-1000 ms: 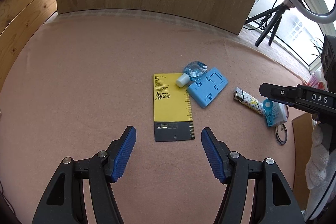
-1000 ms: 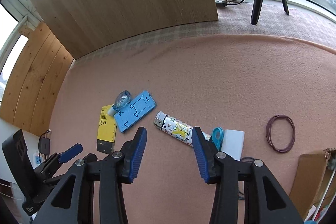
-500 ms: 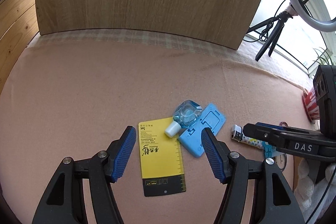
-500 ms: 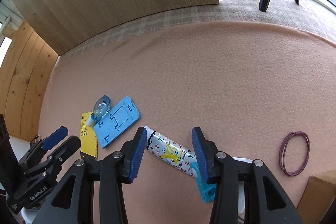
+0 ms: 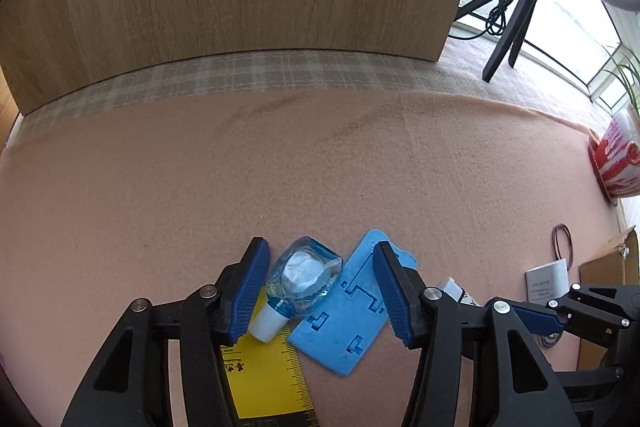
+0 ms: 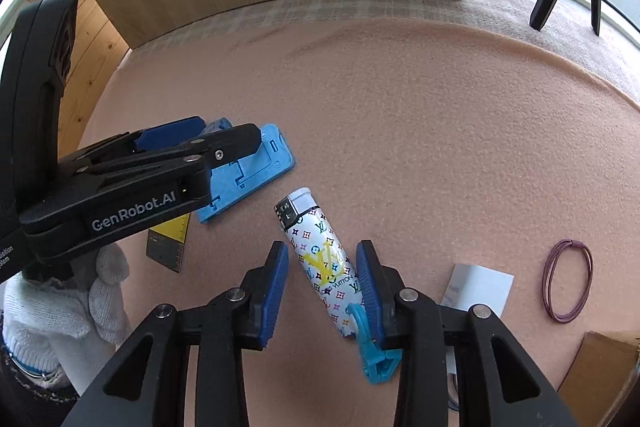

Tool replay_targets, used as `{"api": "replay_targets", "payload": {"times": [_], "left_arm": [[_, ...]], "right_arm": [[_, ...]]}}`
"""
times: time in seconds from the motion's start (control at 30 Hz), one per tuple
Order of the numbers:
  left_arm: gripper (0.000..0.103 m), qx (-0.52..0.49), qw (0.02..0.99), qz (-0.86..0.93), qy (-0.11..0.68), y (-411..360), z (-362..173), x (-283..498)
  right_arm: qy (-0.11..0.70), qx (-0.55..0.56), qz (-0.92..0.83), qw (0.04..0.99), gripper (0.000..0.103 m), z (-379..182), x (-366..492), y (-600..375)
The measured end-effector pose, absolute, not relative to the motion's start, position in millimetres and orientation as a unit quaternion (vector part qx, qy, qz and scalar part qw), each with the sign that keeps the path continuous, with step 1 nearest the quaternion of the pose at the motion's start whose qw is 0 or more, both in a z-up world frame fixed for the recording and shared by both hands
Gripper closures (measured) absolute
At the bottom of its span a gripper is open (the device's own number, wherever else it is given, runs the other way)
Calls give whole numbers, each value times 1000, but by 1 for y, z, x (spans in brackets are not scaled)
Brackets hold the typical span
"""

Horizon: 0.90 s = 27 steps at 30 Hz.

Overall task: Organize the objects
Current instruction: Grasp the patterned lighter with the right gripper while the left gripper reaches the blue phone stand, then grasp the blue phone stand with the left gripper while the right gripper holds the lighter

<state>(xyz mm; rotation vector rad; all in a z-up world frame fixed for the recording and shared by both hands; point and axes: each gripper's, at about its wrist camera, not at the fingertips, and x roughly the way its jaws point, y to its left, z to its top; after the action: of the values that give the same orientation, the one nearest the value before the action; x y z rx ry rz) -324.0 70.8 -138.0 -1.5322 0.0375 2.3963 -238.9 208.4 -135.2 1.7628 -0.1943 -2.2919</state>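
My left gripper (image 5: 318, 289) has come forward over the small blue bottle (image 5: 303, 277), and my right gripper (image 6: 322, 289) over the patterned lighter (image 6: 324, 263); both jaws have just been closing, half-narrow, neither yet clamping, both things on the pink tabletop (image 5: 280, 167).

Yellow ruler card (image 5: 266, 379): top under bottle cap, bottom cut by frame edge. Lighter (image 5: 456, 291) mostly hidden behind left tongs (image 5: 318, 293). White card (image 6: 478, 285) print unreadable, part-covered by right tongs (image 6: 322, 291).
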Motion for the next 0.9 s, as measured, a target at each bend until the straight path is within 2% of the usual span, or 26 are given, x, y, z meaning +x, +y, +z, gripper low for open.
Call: {"api": "replay_targets", "payload": {"times": [0.1,0.17,0.43,0.5,0.6,0.77,0.9], "left_arm": [[65,-532,169,829,16,79,-138,-315],[68,-531,183,827,23,85,-138,-306],[68,-529,204,823,28,83,-136,-265],[74,-529,211,822,34,85,-136,-251],[75,-518,204,828,59,89,-136,-230],[87,-520,199,830,31,78,-136,-206],[87,-529,196,826,19,68,-133,-193]], "right_arm": [[-58,604,-787,114,79,-135,-231,207],[-62,604,-786,113,80,-135,-227,208],[-57,599,-791,107,82,-134,-197,210],[-60,599,-791,105,82,-134,-188,212],[-59,597,-794,102,82,-134,-173,213],[-80,593,-796,95,82,-135,-149,218],[-88,588,-799,91,82,-135,-129,223]]}}
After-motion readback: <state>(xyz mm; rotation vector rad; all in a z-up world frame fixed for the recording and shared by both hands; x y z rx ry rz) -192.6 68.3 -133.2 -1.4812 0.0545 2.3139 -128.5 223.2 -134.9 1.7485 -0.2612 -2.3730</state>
